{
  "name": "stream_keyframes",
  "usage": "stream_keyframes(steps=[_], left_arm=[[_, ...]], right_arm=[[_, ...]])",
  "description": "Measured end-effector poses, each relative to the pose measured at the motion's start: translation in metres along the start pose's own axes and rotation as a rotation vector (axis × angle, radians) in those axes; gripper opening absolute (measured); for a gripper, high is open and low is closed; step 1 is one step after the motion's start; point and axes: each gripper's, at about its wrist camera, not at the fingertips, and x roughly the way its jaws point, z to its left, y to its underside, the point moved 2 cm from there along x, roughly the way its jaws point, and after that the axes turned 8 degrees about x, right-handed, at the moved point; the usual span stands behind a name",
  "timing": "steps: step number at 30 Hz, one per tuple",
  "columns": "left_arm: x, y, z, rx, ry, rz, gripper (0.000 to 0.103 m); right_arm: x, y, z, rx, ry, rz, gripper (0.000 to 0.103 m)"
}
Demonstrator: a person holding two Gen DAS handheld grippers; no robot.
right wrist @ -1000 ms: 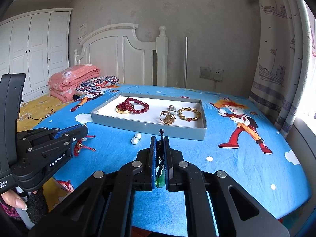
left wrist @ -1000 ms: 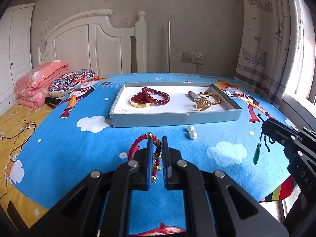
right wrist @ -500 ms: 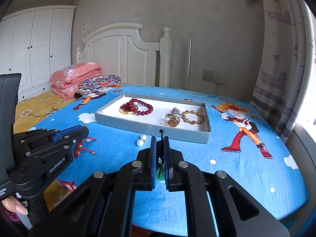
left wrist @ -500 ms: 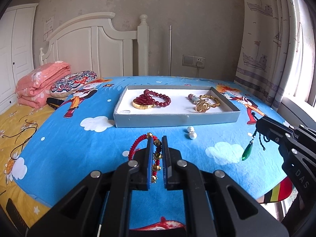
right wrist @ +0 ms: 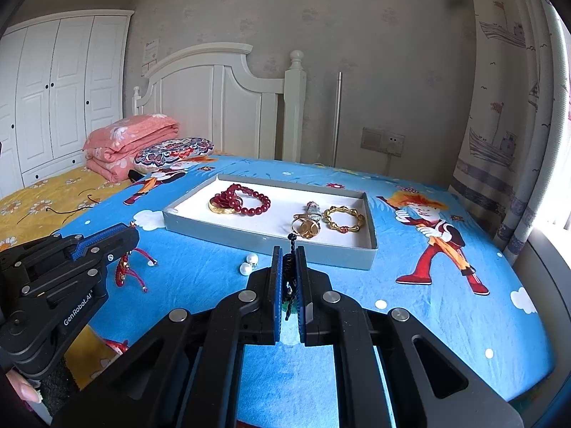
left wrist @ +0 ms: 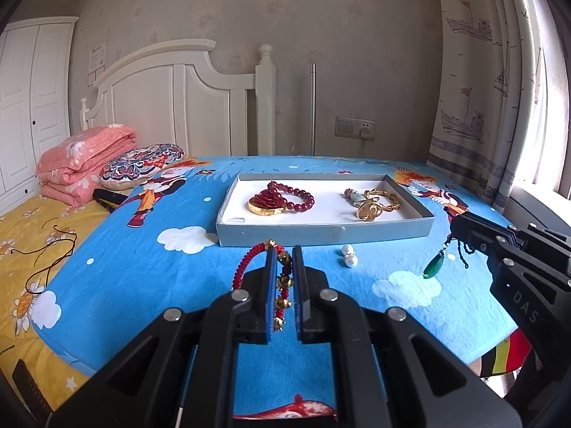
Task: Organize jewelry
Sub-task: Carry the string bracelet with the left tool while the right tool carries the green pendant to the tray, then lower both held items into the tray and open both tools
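Tray [left wrist: 321,230] nearer, two pearls [left wrist: 349,256], two grippers

The left tongs [left wrist: 284,278] were clamped on a red cord bracelet [left wrist: 280,278], held level above the bed. The right tongs [right wrist: 289,278] were pinched shut on a dark-corded green pendant [left wrist: 433,269], alongside at similar height.

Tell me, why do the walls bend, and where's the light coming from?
Both views: fisheye bends the curtain and wardrobe, edges dark. Left wrist view: daylight from the window at right, washed out. Right wrist view: same glare; tray sharp.
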Motion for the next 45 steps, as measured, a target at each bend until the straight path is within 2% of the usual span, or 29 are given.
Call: stream_keyframes(steps=[4, 10, 20, 27, 35, 36, 38, 39, 40, 45], left_arm=[[0.010, -0.009, 0.003, -0.008, -0.002, 0.001, 0.008], [0.032, -0.040, 0.002, 0.001, 0.007, -0.017, 0.008], [0.099, -0.099, 0.008, -0.003, -0.018, 0.016, 0.008], [0.155, -0.121, 0.017, -0.016, -0.032, 0.072, 0.008], [0.201, -0.120, 0.012, -0.012, -0.053, 0.149, 0.010], [0.203, -0.117, 0.012, -0.014, -0.060, 0.157, 0.012], [0.207, -0.114, 0.014, -0.024, -0.063, 0.174, 0.042], [0.205, -0.112, 0.016, -0.030, -0.067, 0.170, 0.045], [0.204, -0.110, 0.017, -0.029, -0.073, 0.168, 0.045], [0.200, -0.104, 0.021, -0.032, -0.078, 0.175, 0.048]], right_arm=[[0.010, -0.013, -0.003, 0.008, 0.008, -0.014, 0.008], [0.028, -0.039, -0.004, -0.006, 0.019, -0.042, 0.008], [0.081, -0.076, -0.009, -0.021, 0.051, -0.034, 0.008], [0.133, -0.096, -0.030, 0.035, 0.058, 0.041, 0.008], [0.179, -0.087, -0.043, 0.078, 0.075, 0.155, 0.009], [0.182, -0.085, -0.043, 0.083, 0.072, 0.173, 0.010], [0.186, -0.081, -0.045, 0.085, 0.078, 0.191, 0.015], [0.187, -0.080, -0.046, 0.086, 0.080, 0.190, 0.022], [0.186, -0.079, -0.046, 0.087, 0.079, 0.188, 0.024], [0.183, -0.074, -0.048, 0.085, 0.081, 0.193, 0.025]])
